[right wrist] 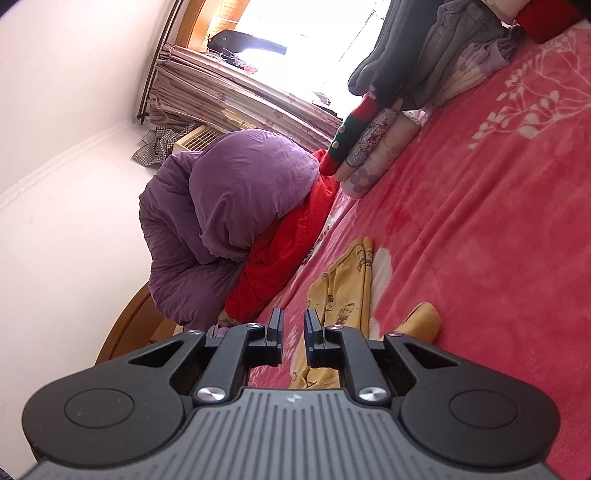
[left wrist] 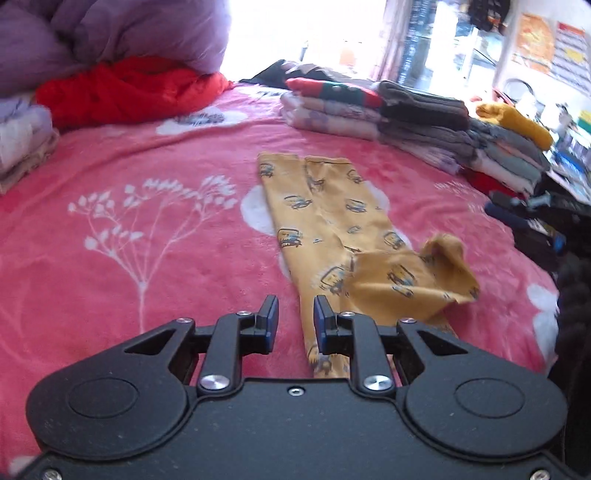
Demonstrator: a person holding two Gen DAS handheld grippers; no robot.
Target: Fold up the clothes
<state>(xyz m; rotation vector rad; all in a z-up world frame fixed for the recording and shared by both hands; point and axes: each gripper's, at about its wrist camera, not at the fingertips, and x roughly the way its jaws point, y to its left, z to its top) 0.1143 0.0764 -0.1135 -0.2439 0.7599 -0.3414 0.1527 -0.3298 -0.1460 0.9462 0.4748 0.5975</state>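
So the yellow pants [left wrist: 328,229] with the little bus print are lying flat on the pink bed cover [left wrist: 147,229], roughly in the middle of the bed. Long axis runs away from the left wrist camera: cuffs at the far end, toward the folded piles, and the near end goes under the left gripper [left wrist: 295,321]. The near right part is flipped up into a crumpled flap, so it's not lying smooth there.

The left gripper hangs just over the near end of the pants, fingers spread with a clear gap, nothing between them. The right gripper [right wrist: 293,334] looks the same, jaws apart and empty, sitting above the pants [right wrist: 347,291] with its camera rolled sideways.

Around it: a row of folded clothes stacks [left wrist: 406,114] along the far side, well apart from the cuffs, with a mustard item [left wrist: 517,118] on the right end. A purple duvet [left wrist: 110,33] is heaped at the far left over a red blanket [left wrist: 125,92]. Dark stuff [left wrist: 528,221] sits at the right edge, too blurry to identify. Nothing lies on the pants themselves.
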